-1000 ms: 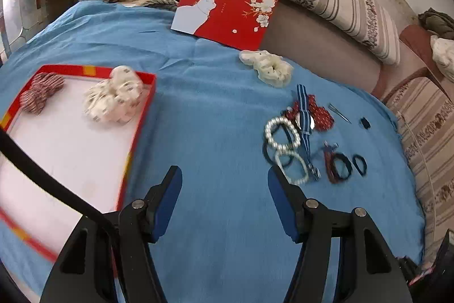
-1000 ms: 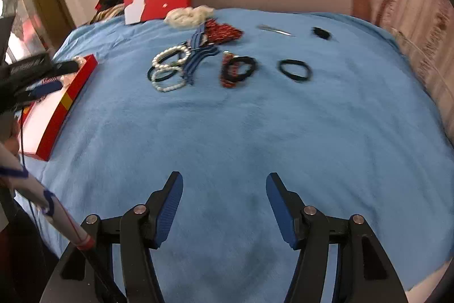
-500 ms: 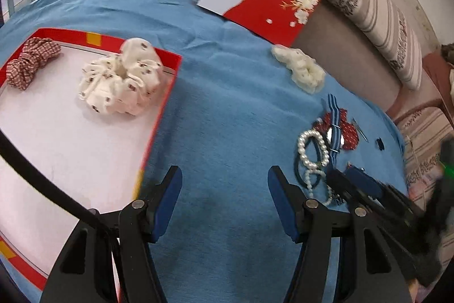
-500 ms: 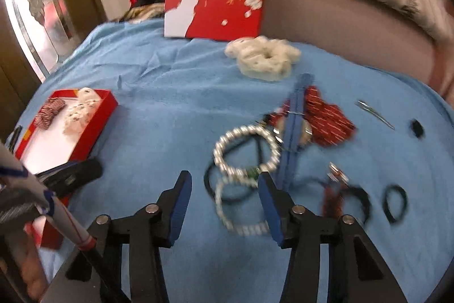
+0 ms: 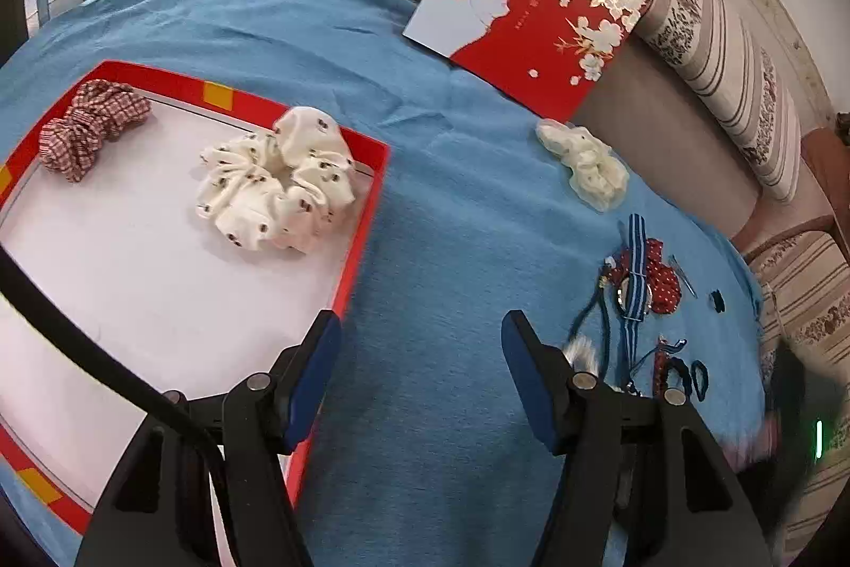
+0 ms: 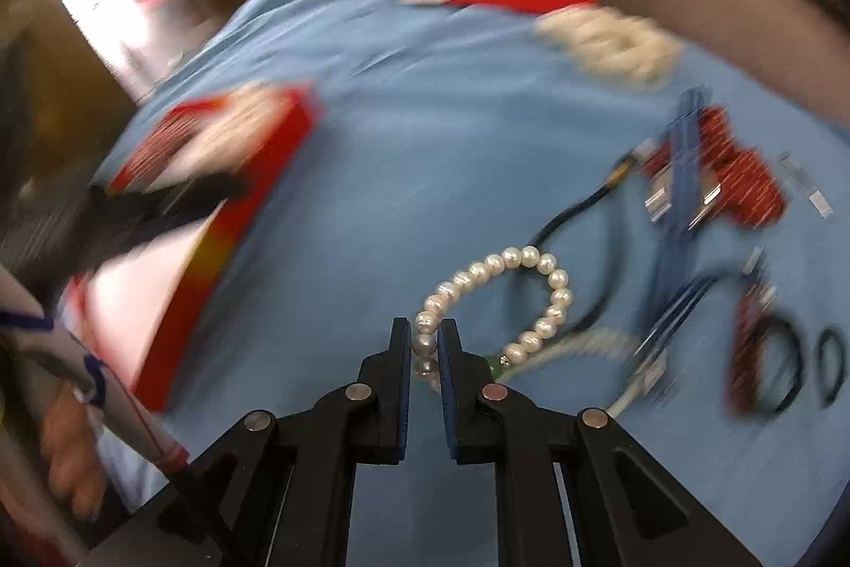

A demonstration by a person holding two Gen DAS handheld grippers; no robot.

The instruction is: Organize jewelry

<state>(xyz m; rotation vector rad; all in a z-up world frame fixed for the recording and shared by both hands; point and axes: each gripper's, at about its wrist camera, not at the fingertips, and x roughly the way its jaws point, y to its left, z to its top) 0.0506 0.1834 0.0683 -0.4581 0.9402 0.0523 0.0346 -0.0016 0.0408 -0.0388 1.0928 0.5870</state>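
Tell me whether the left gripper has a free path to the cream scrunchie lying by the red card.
Probably yes. The left gripper is open and holds nothing, and only bare blue blanket lies between it and the cream scrunchie. The red card stands just behind the scrunchie, so a careful approach would help.

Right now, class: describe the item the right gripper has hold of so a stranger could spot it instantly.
On the blue blanket, right of the red tray, lies a jewelry cluster. At its near edge the right gripper pinches the pearl bracelet: large round white beads, unlike the dark cords beside it.
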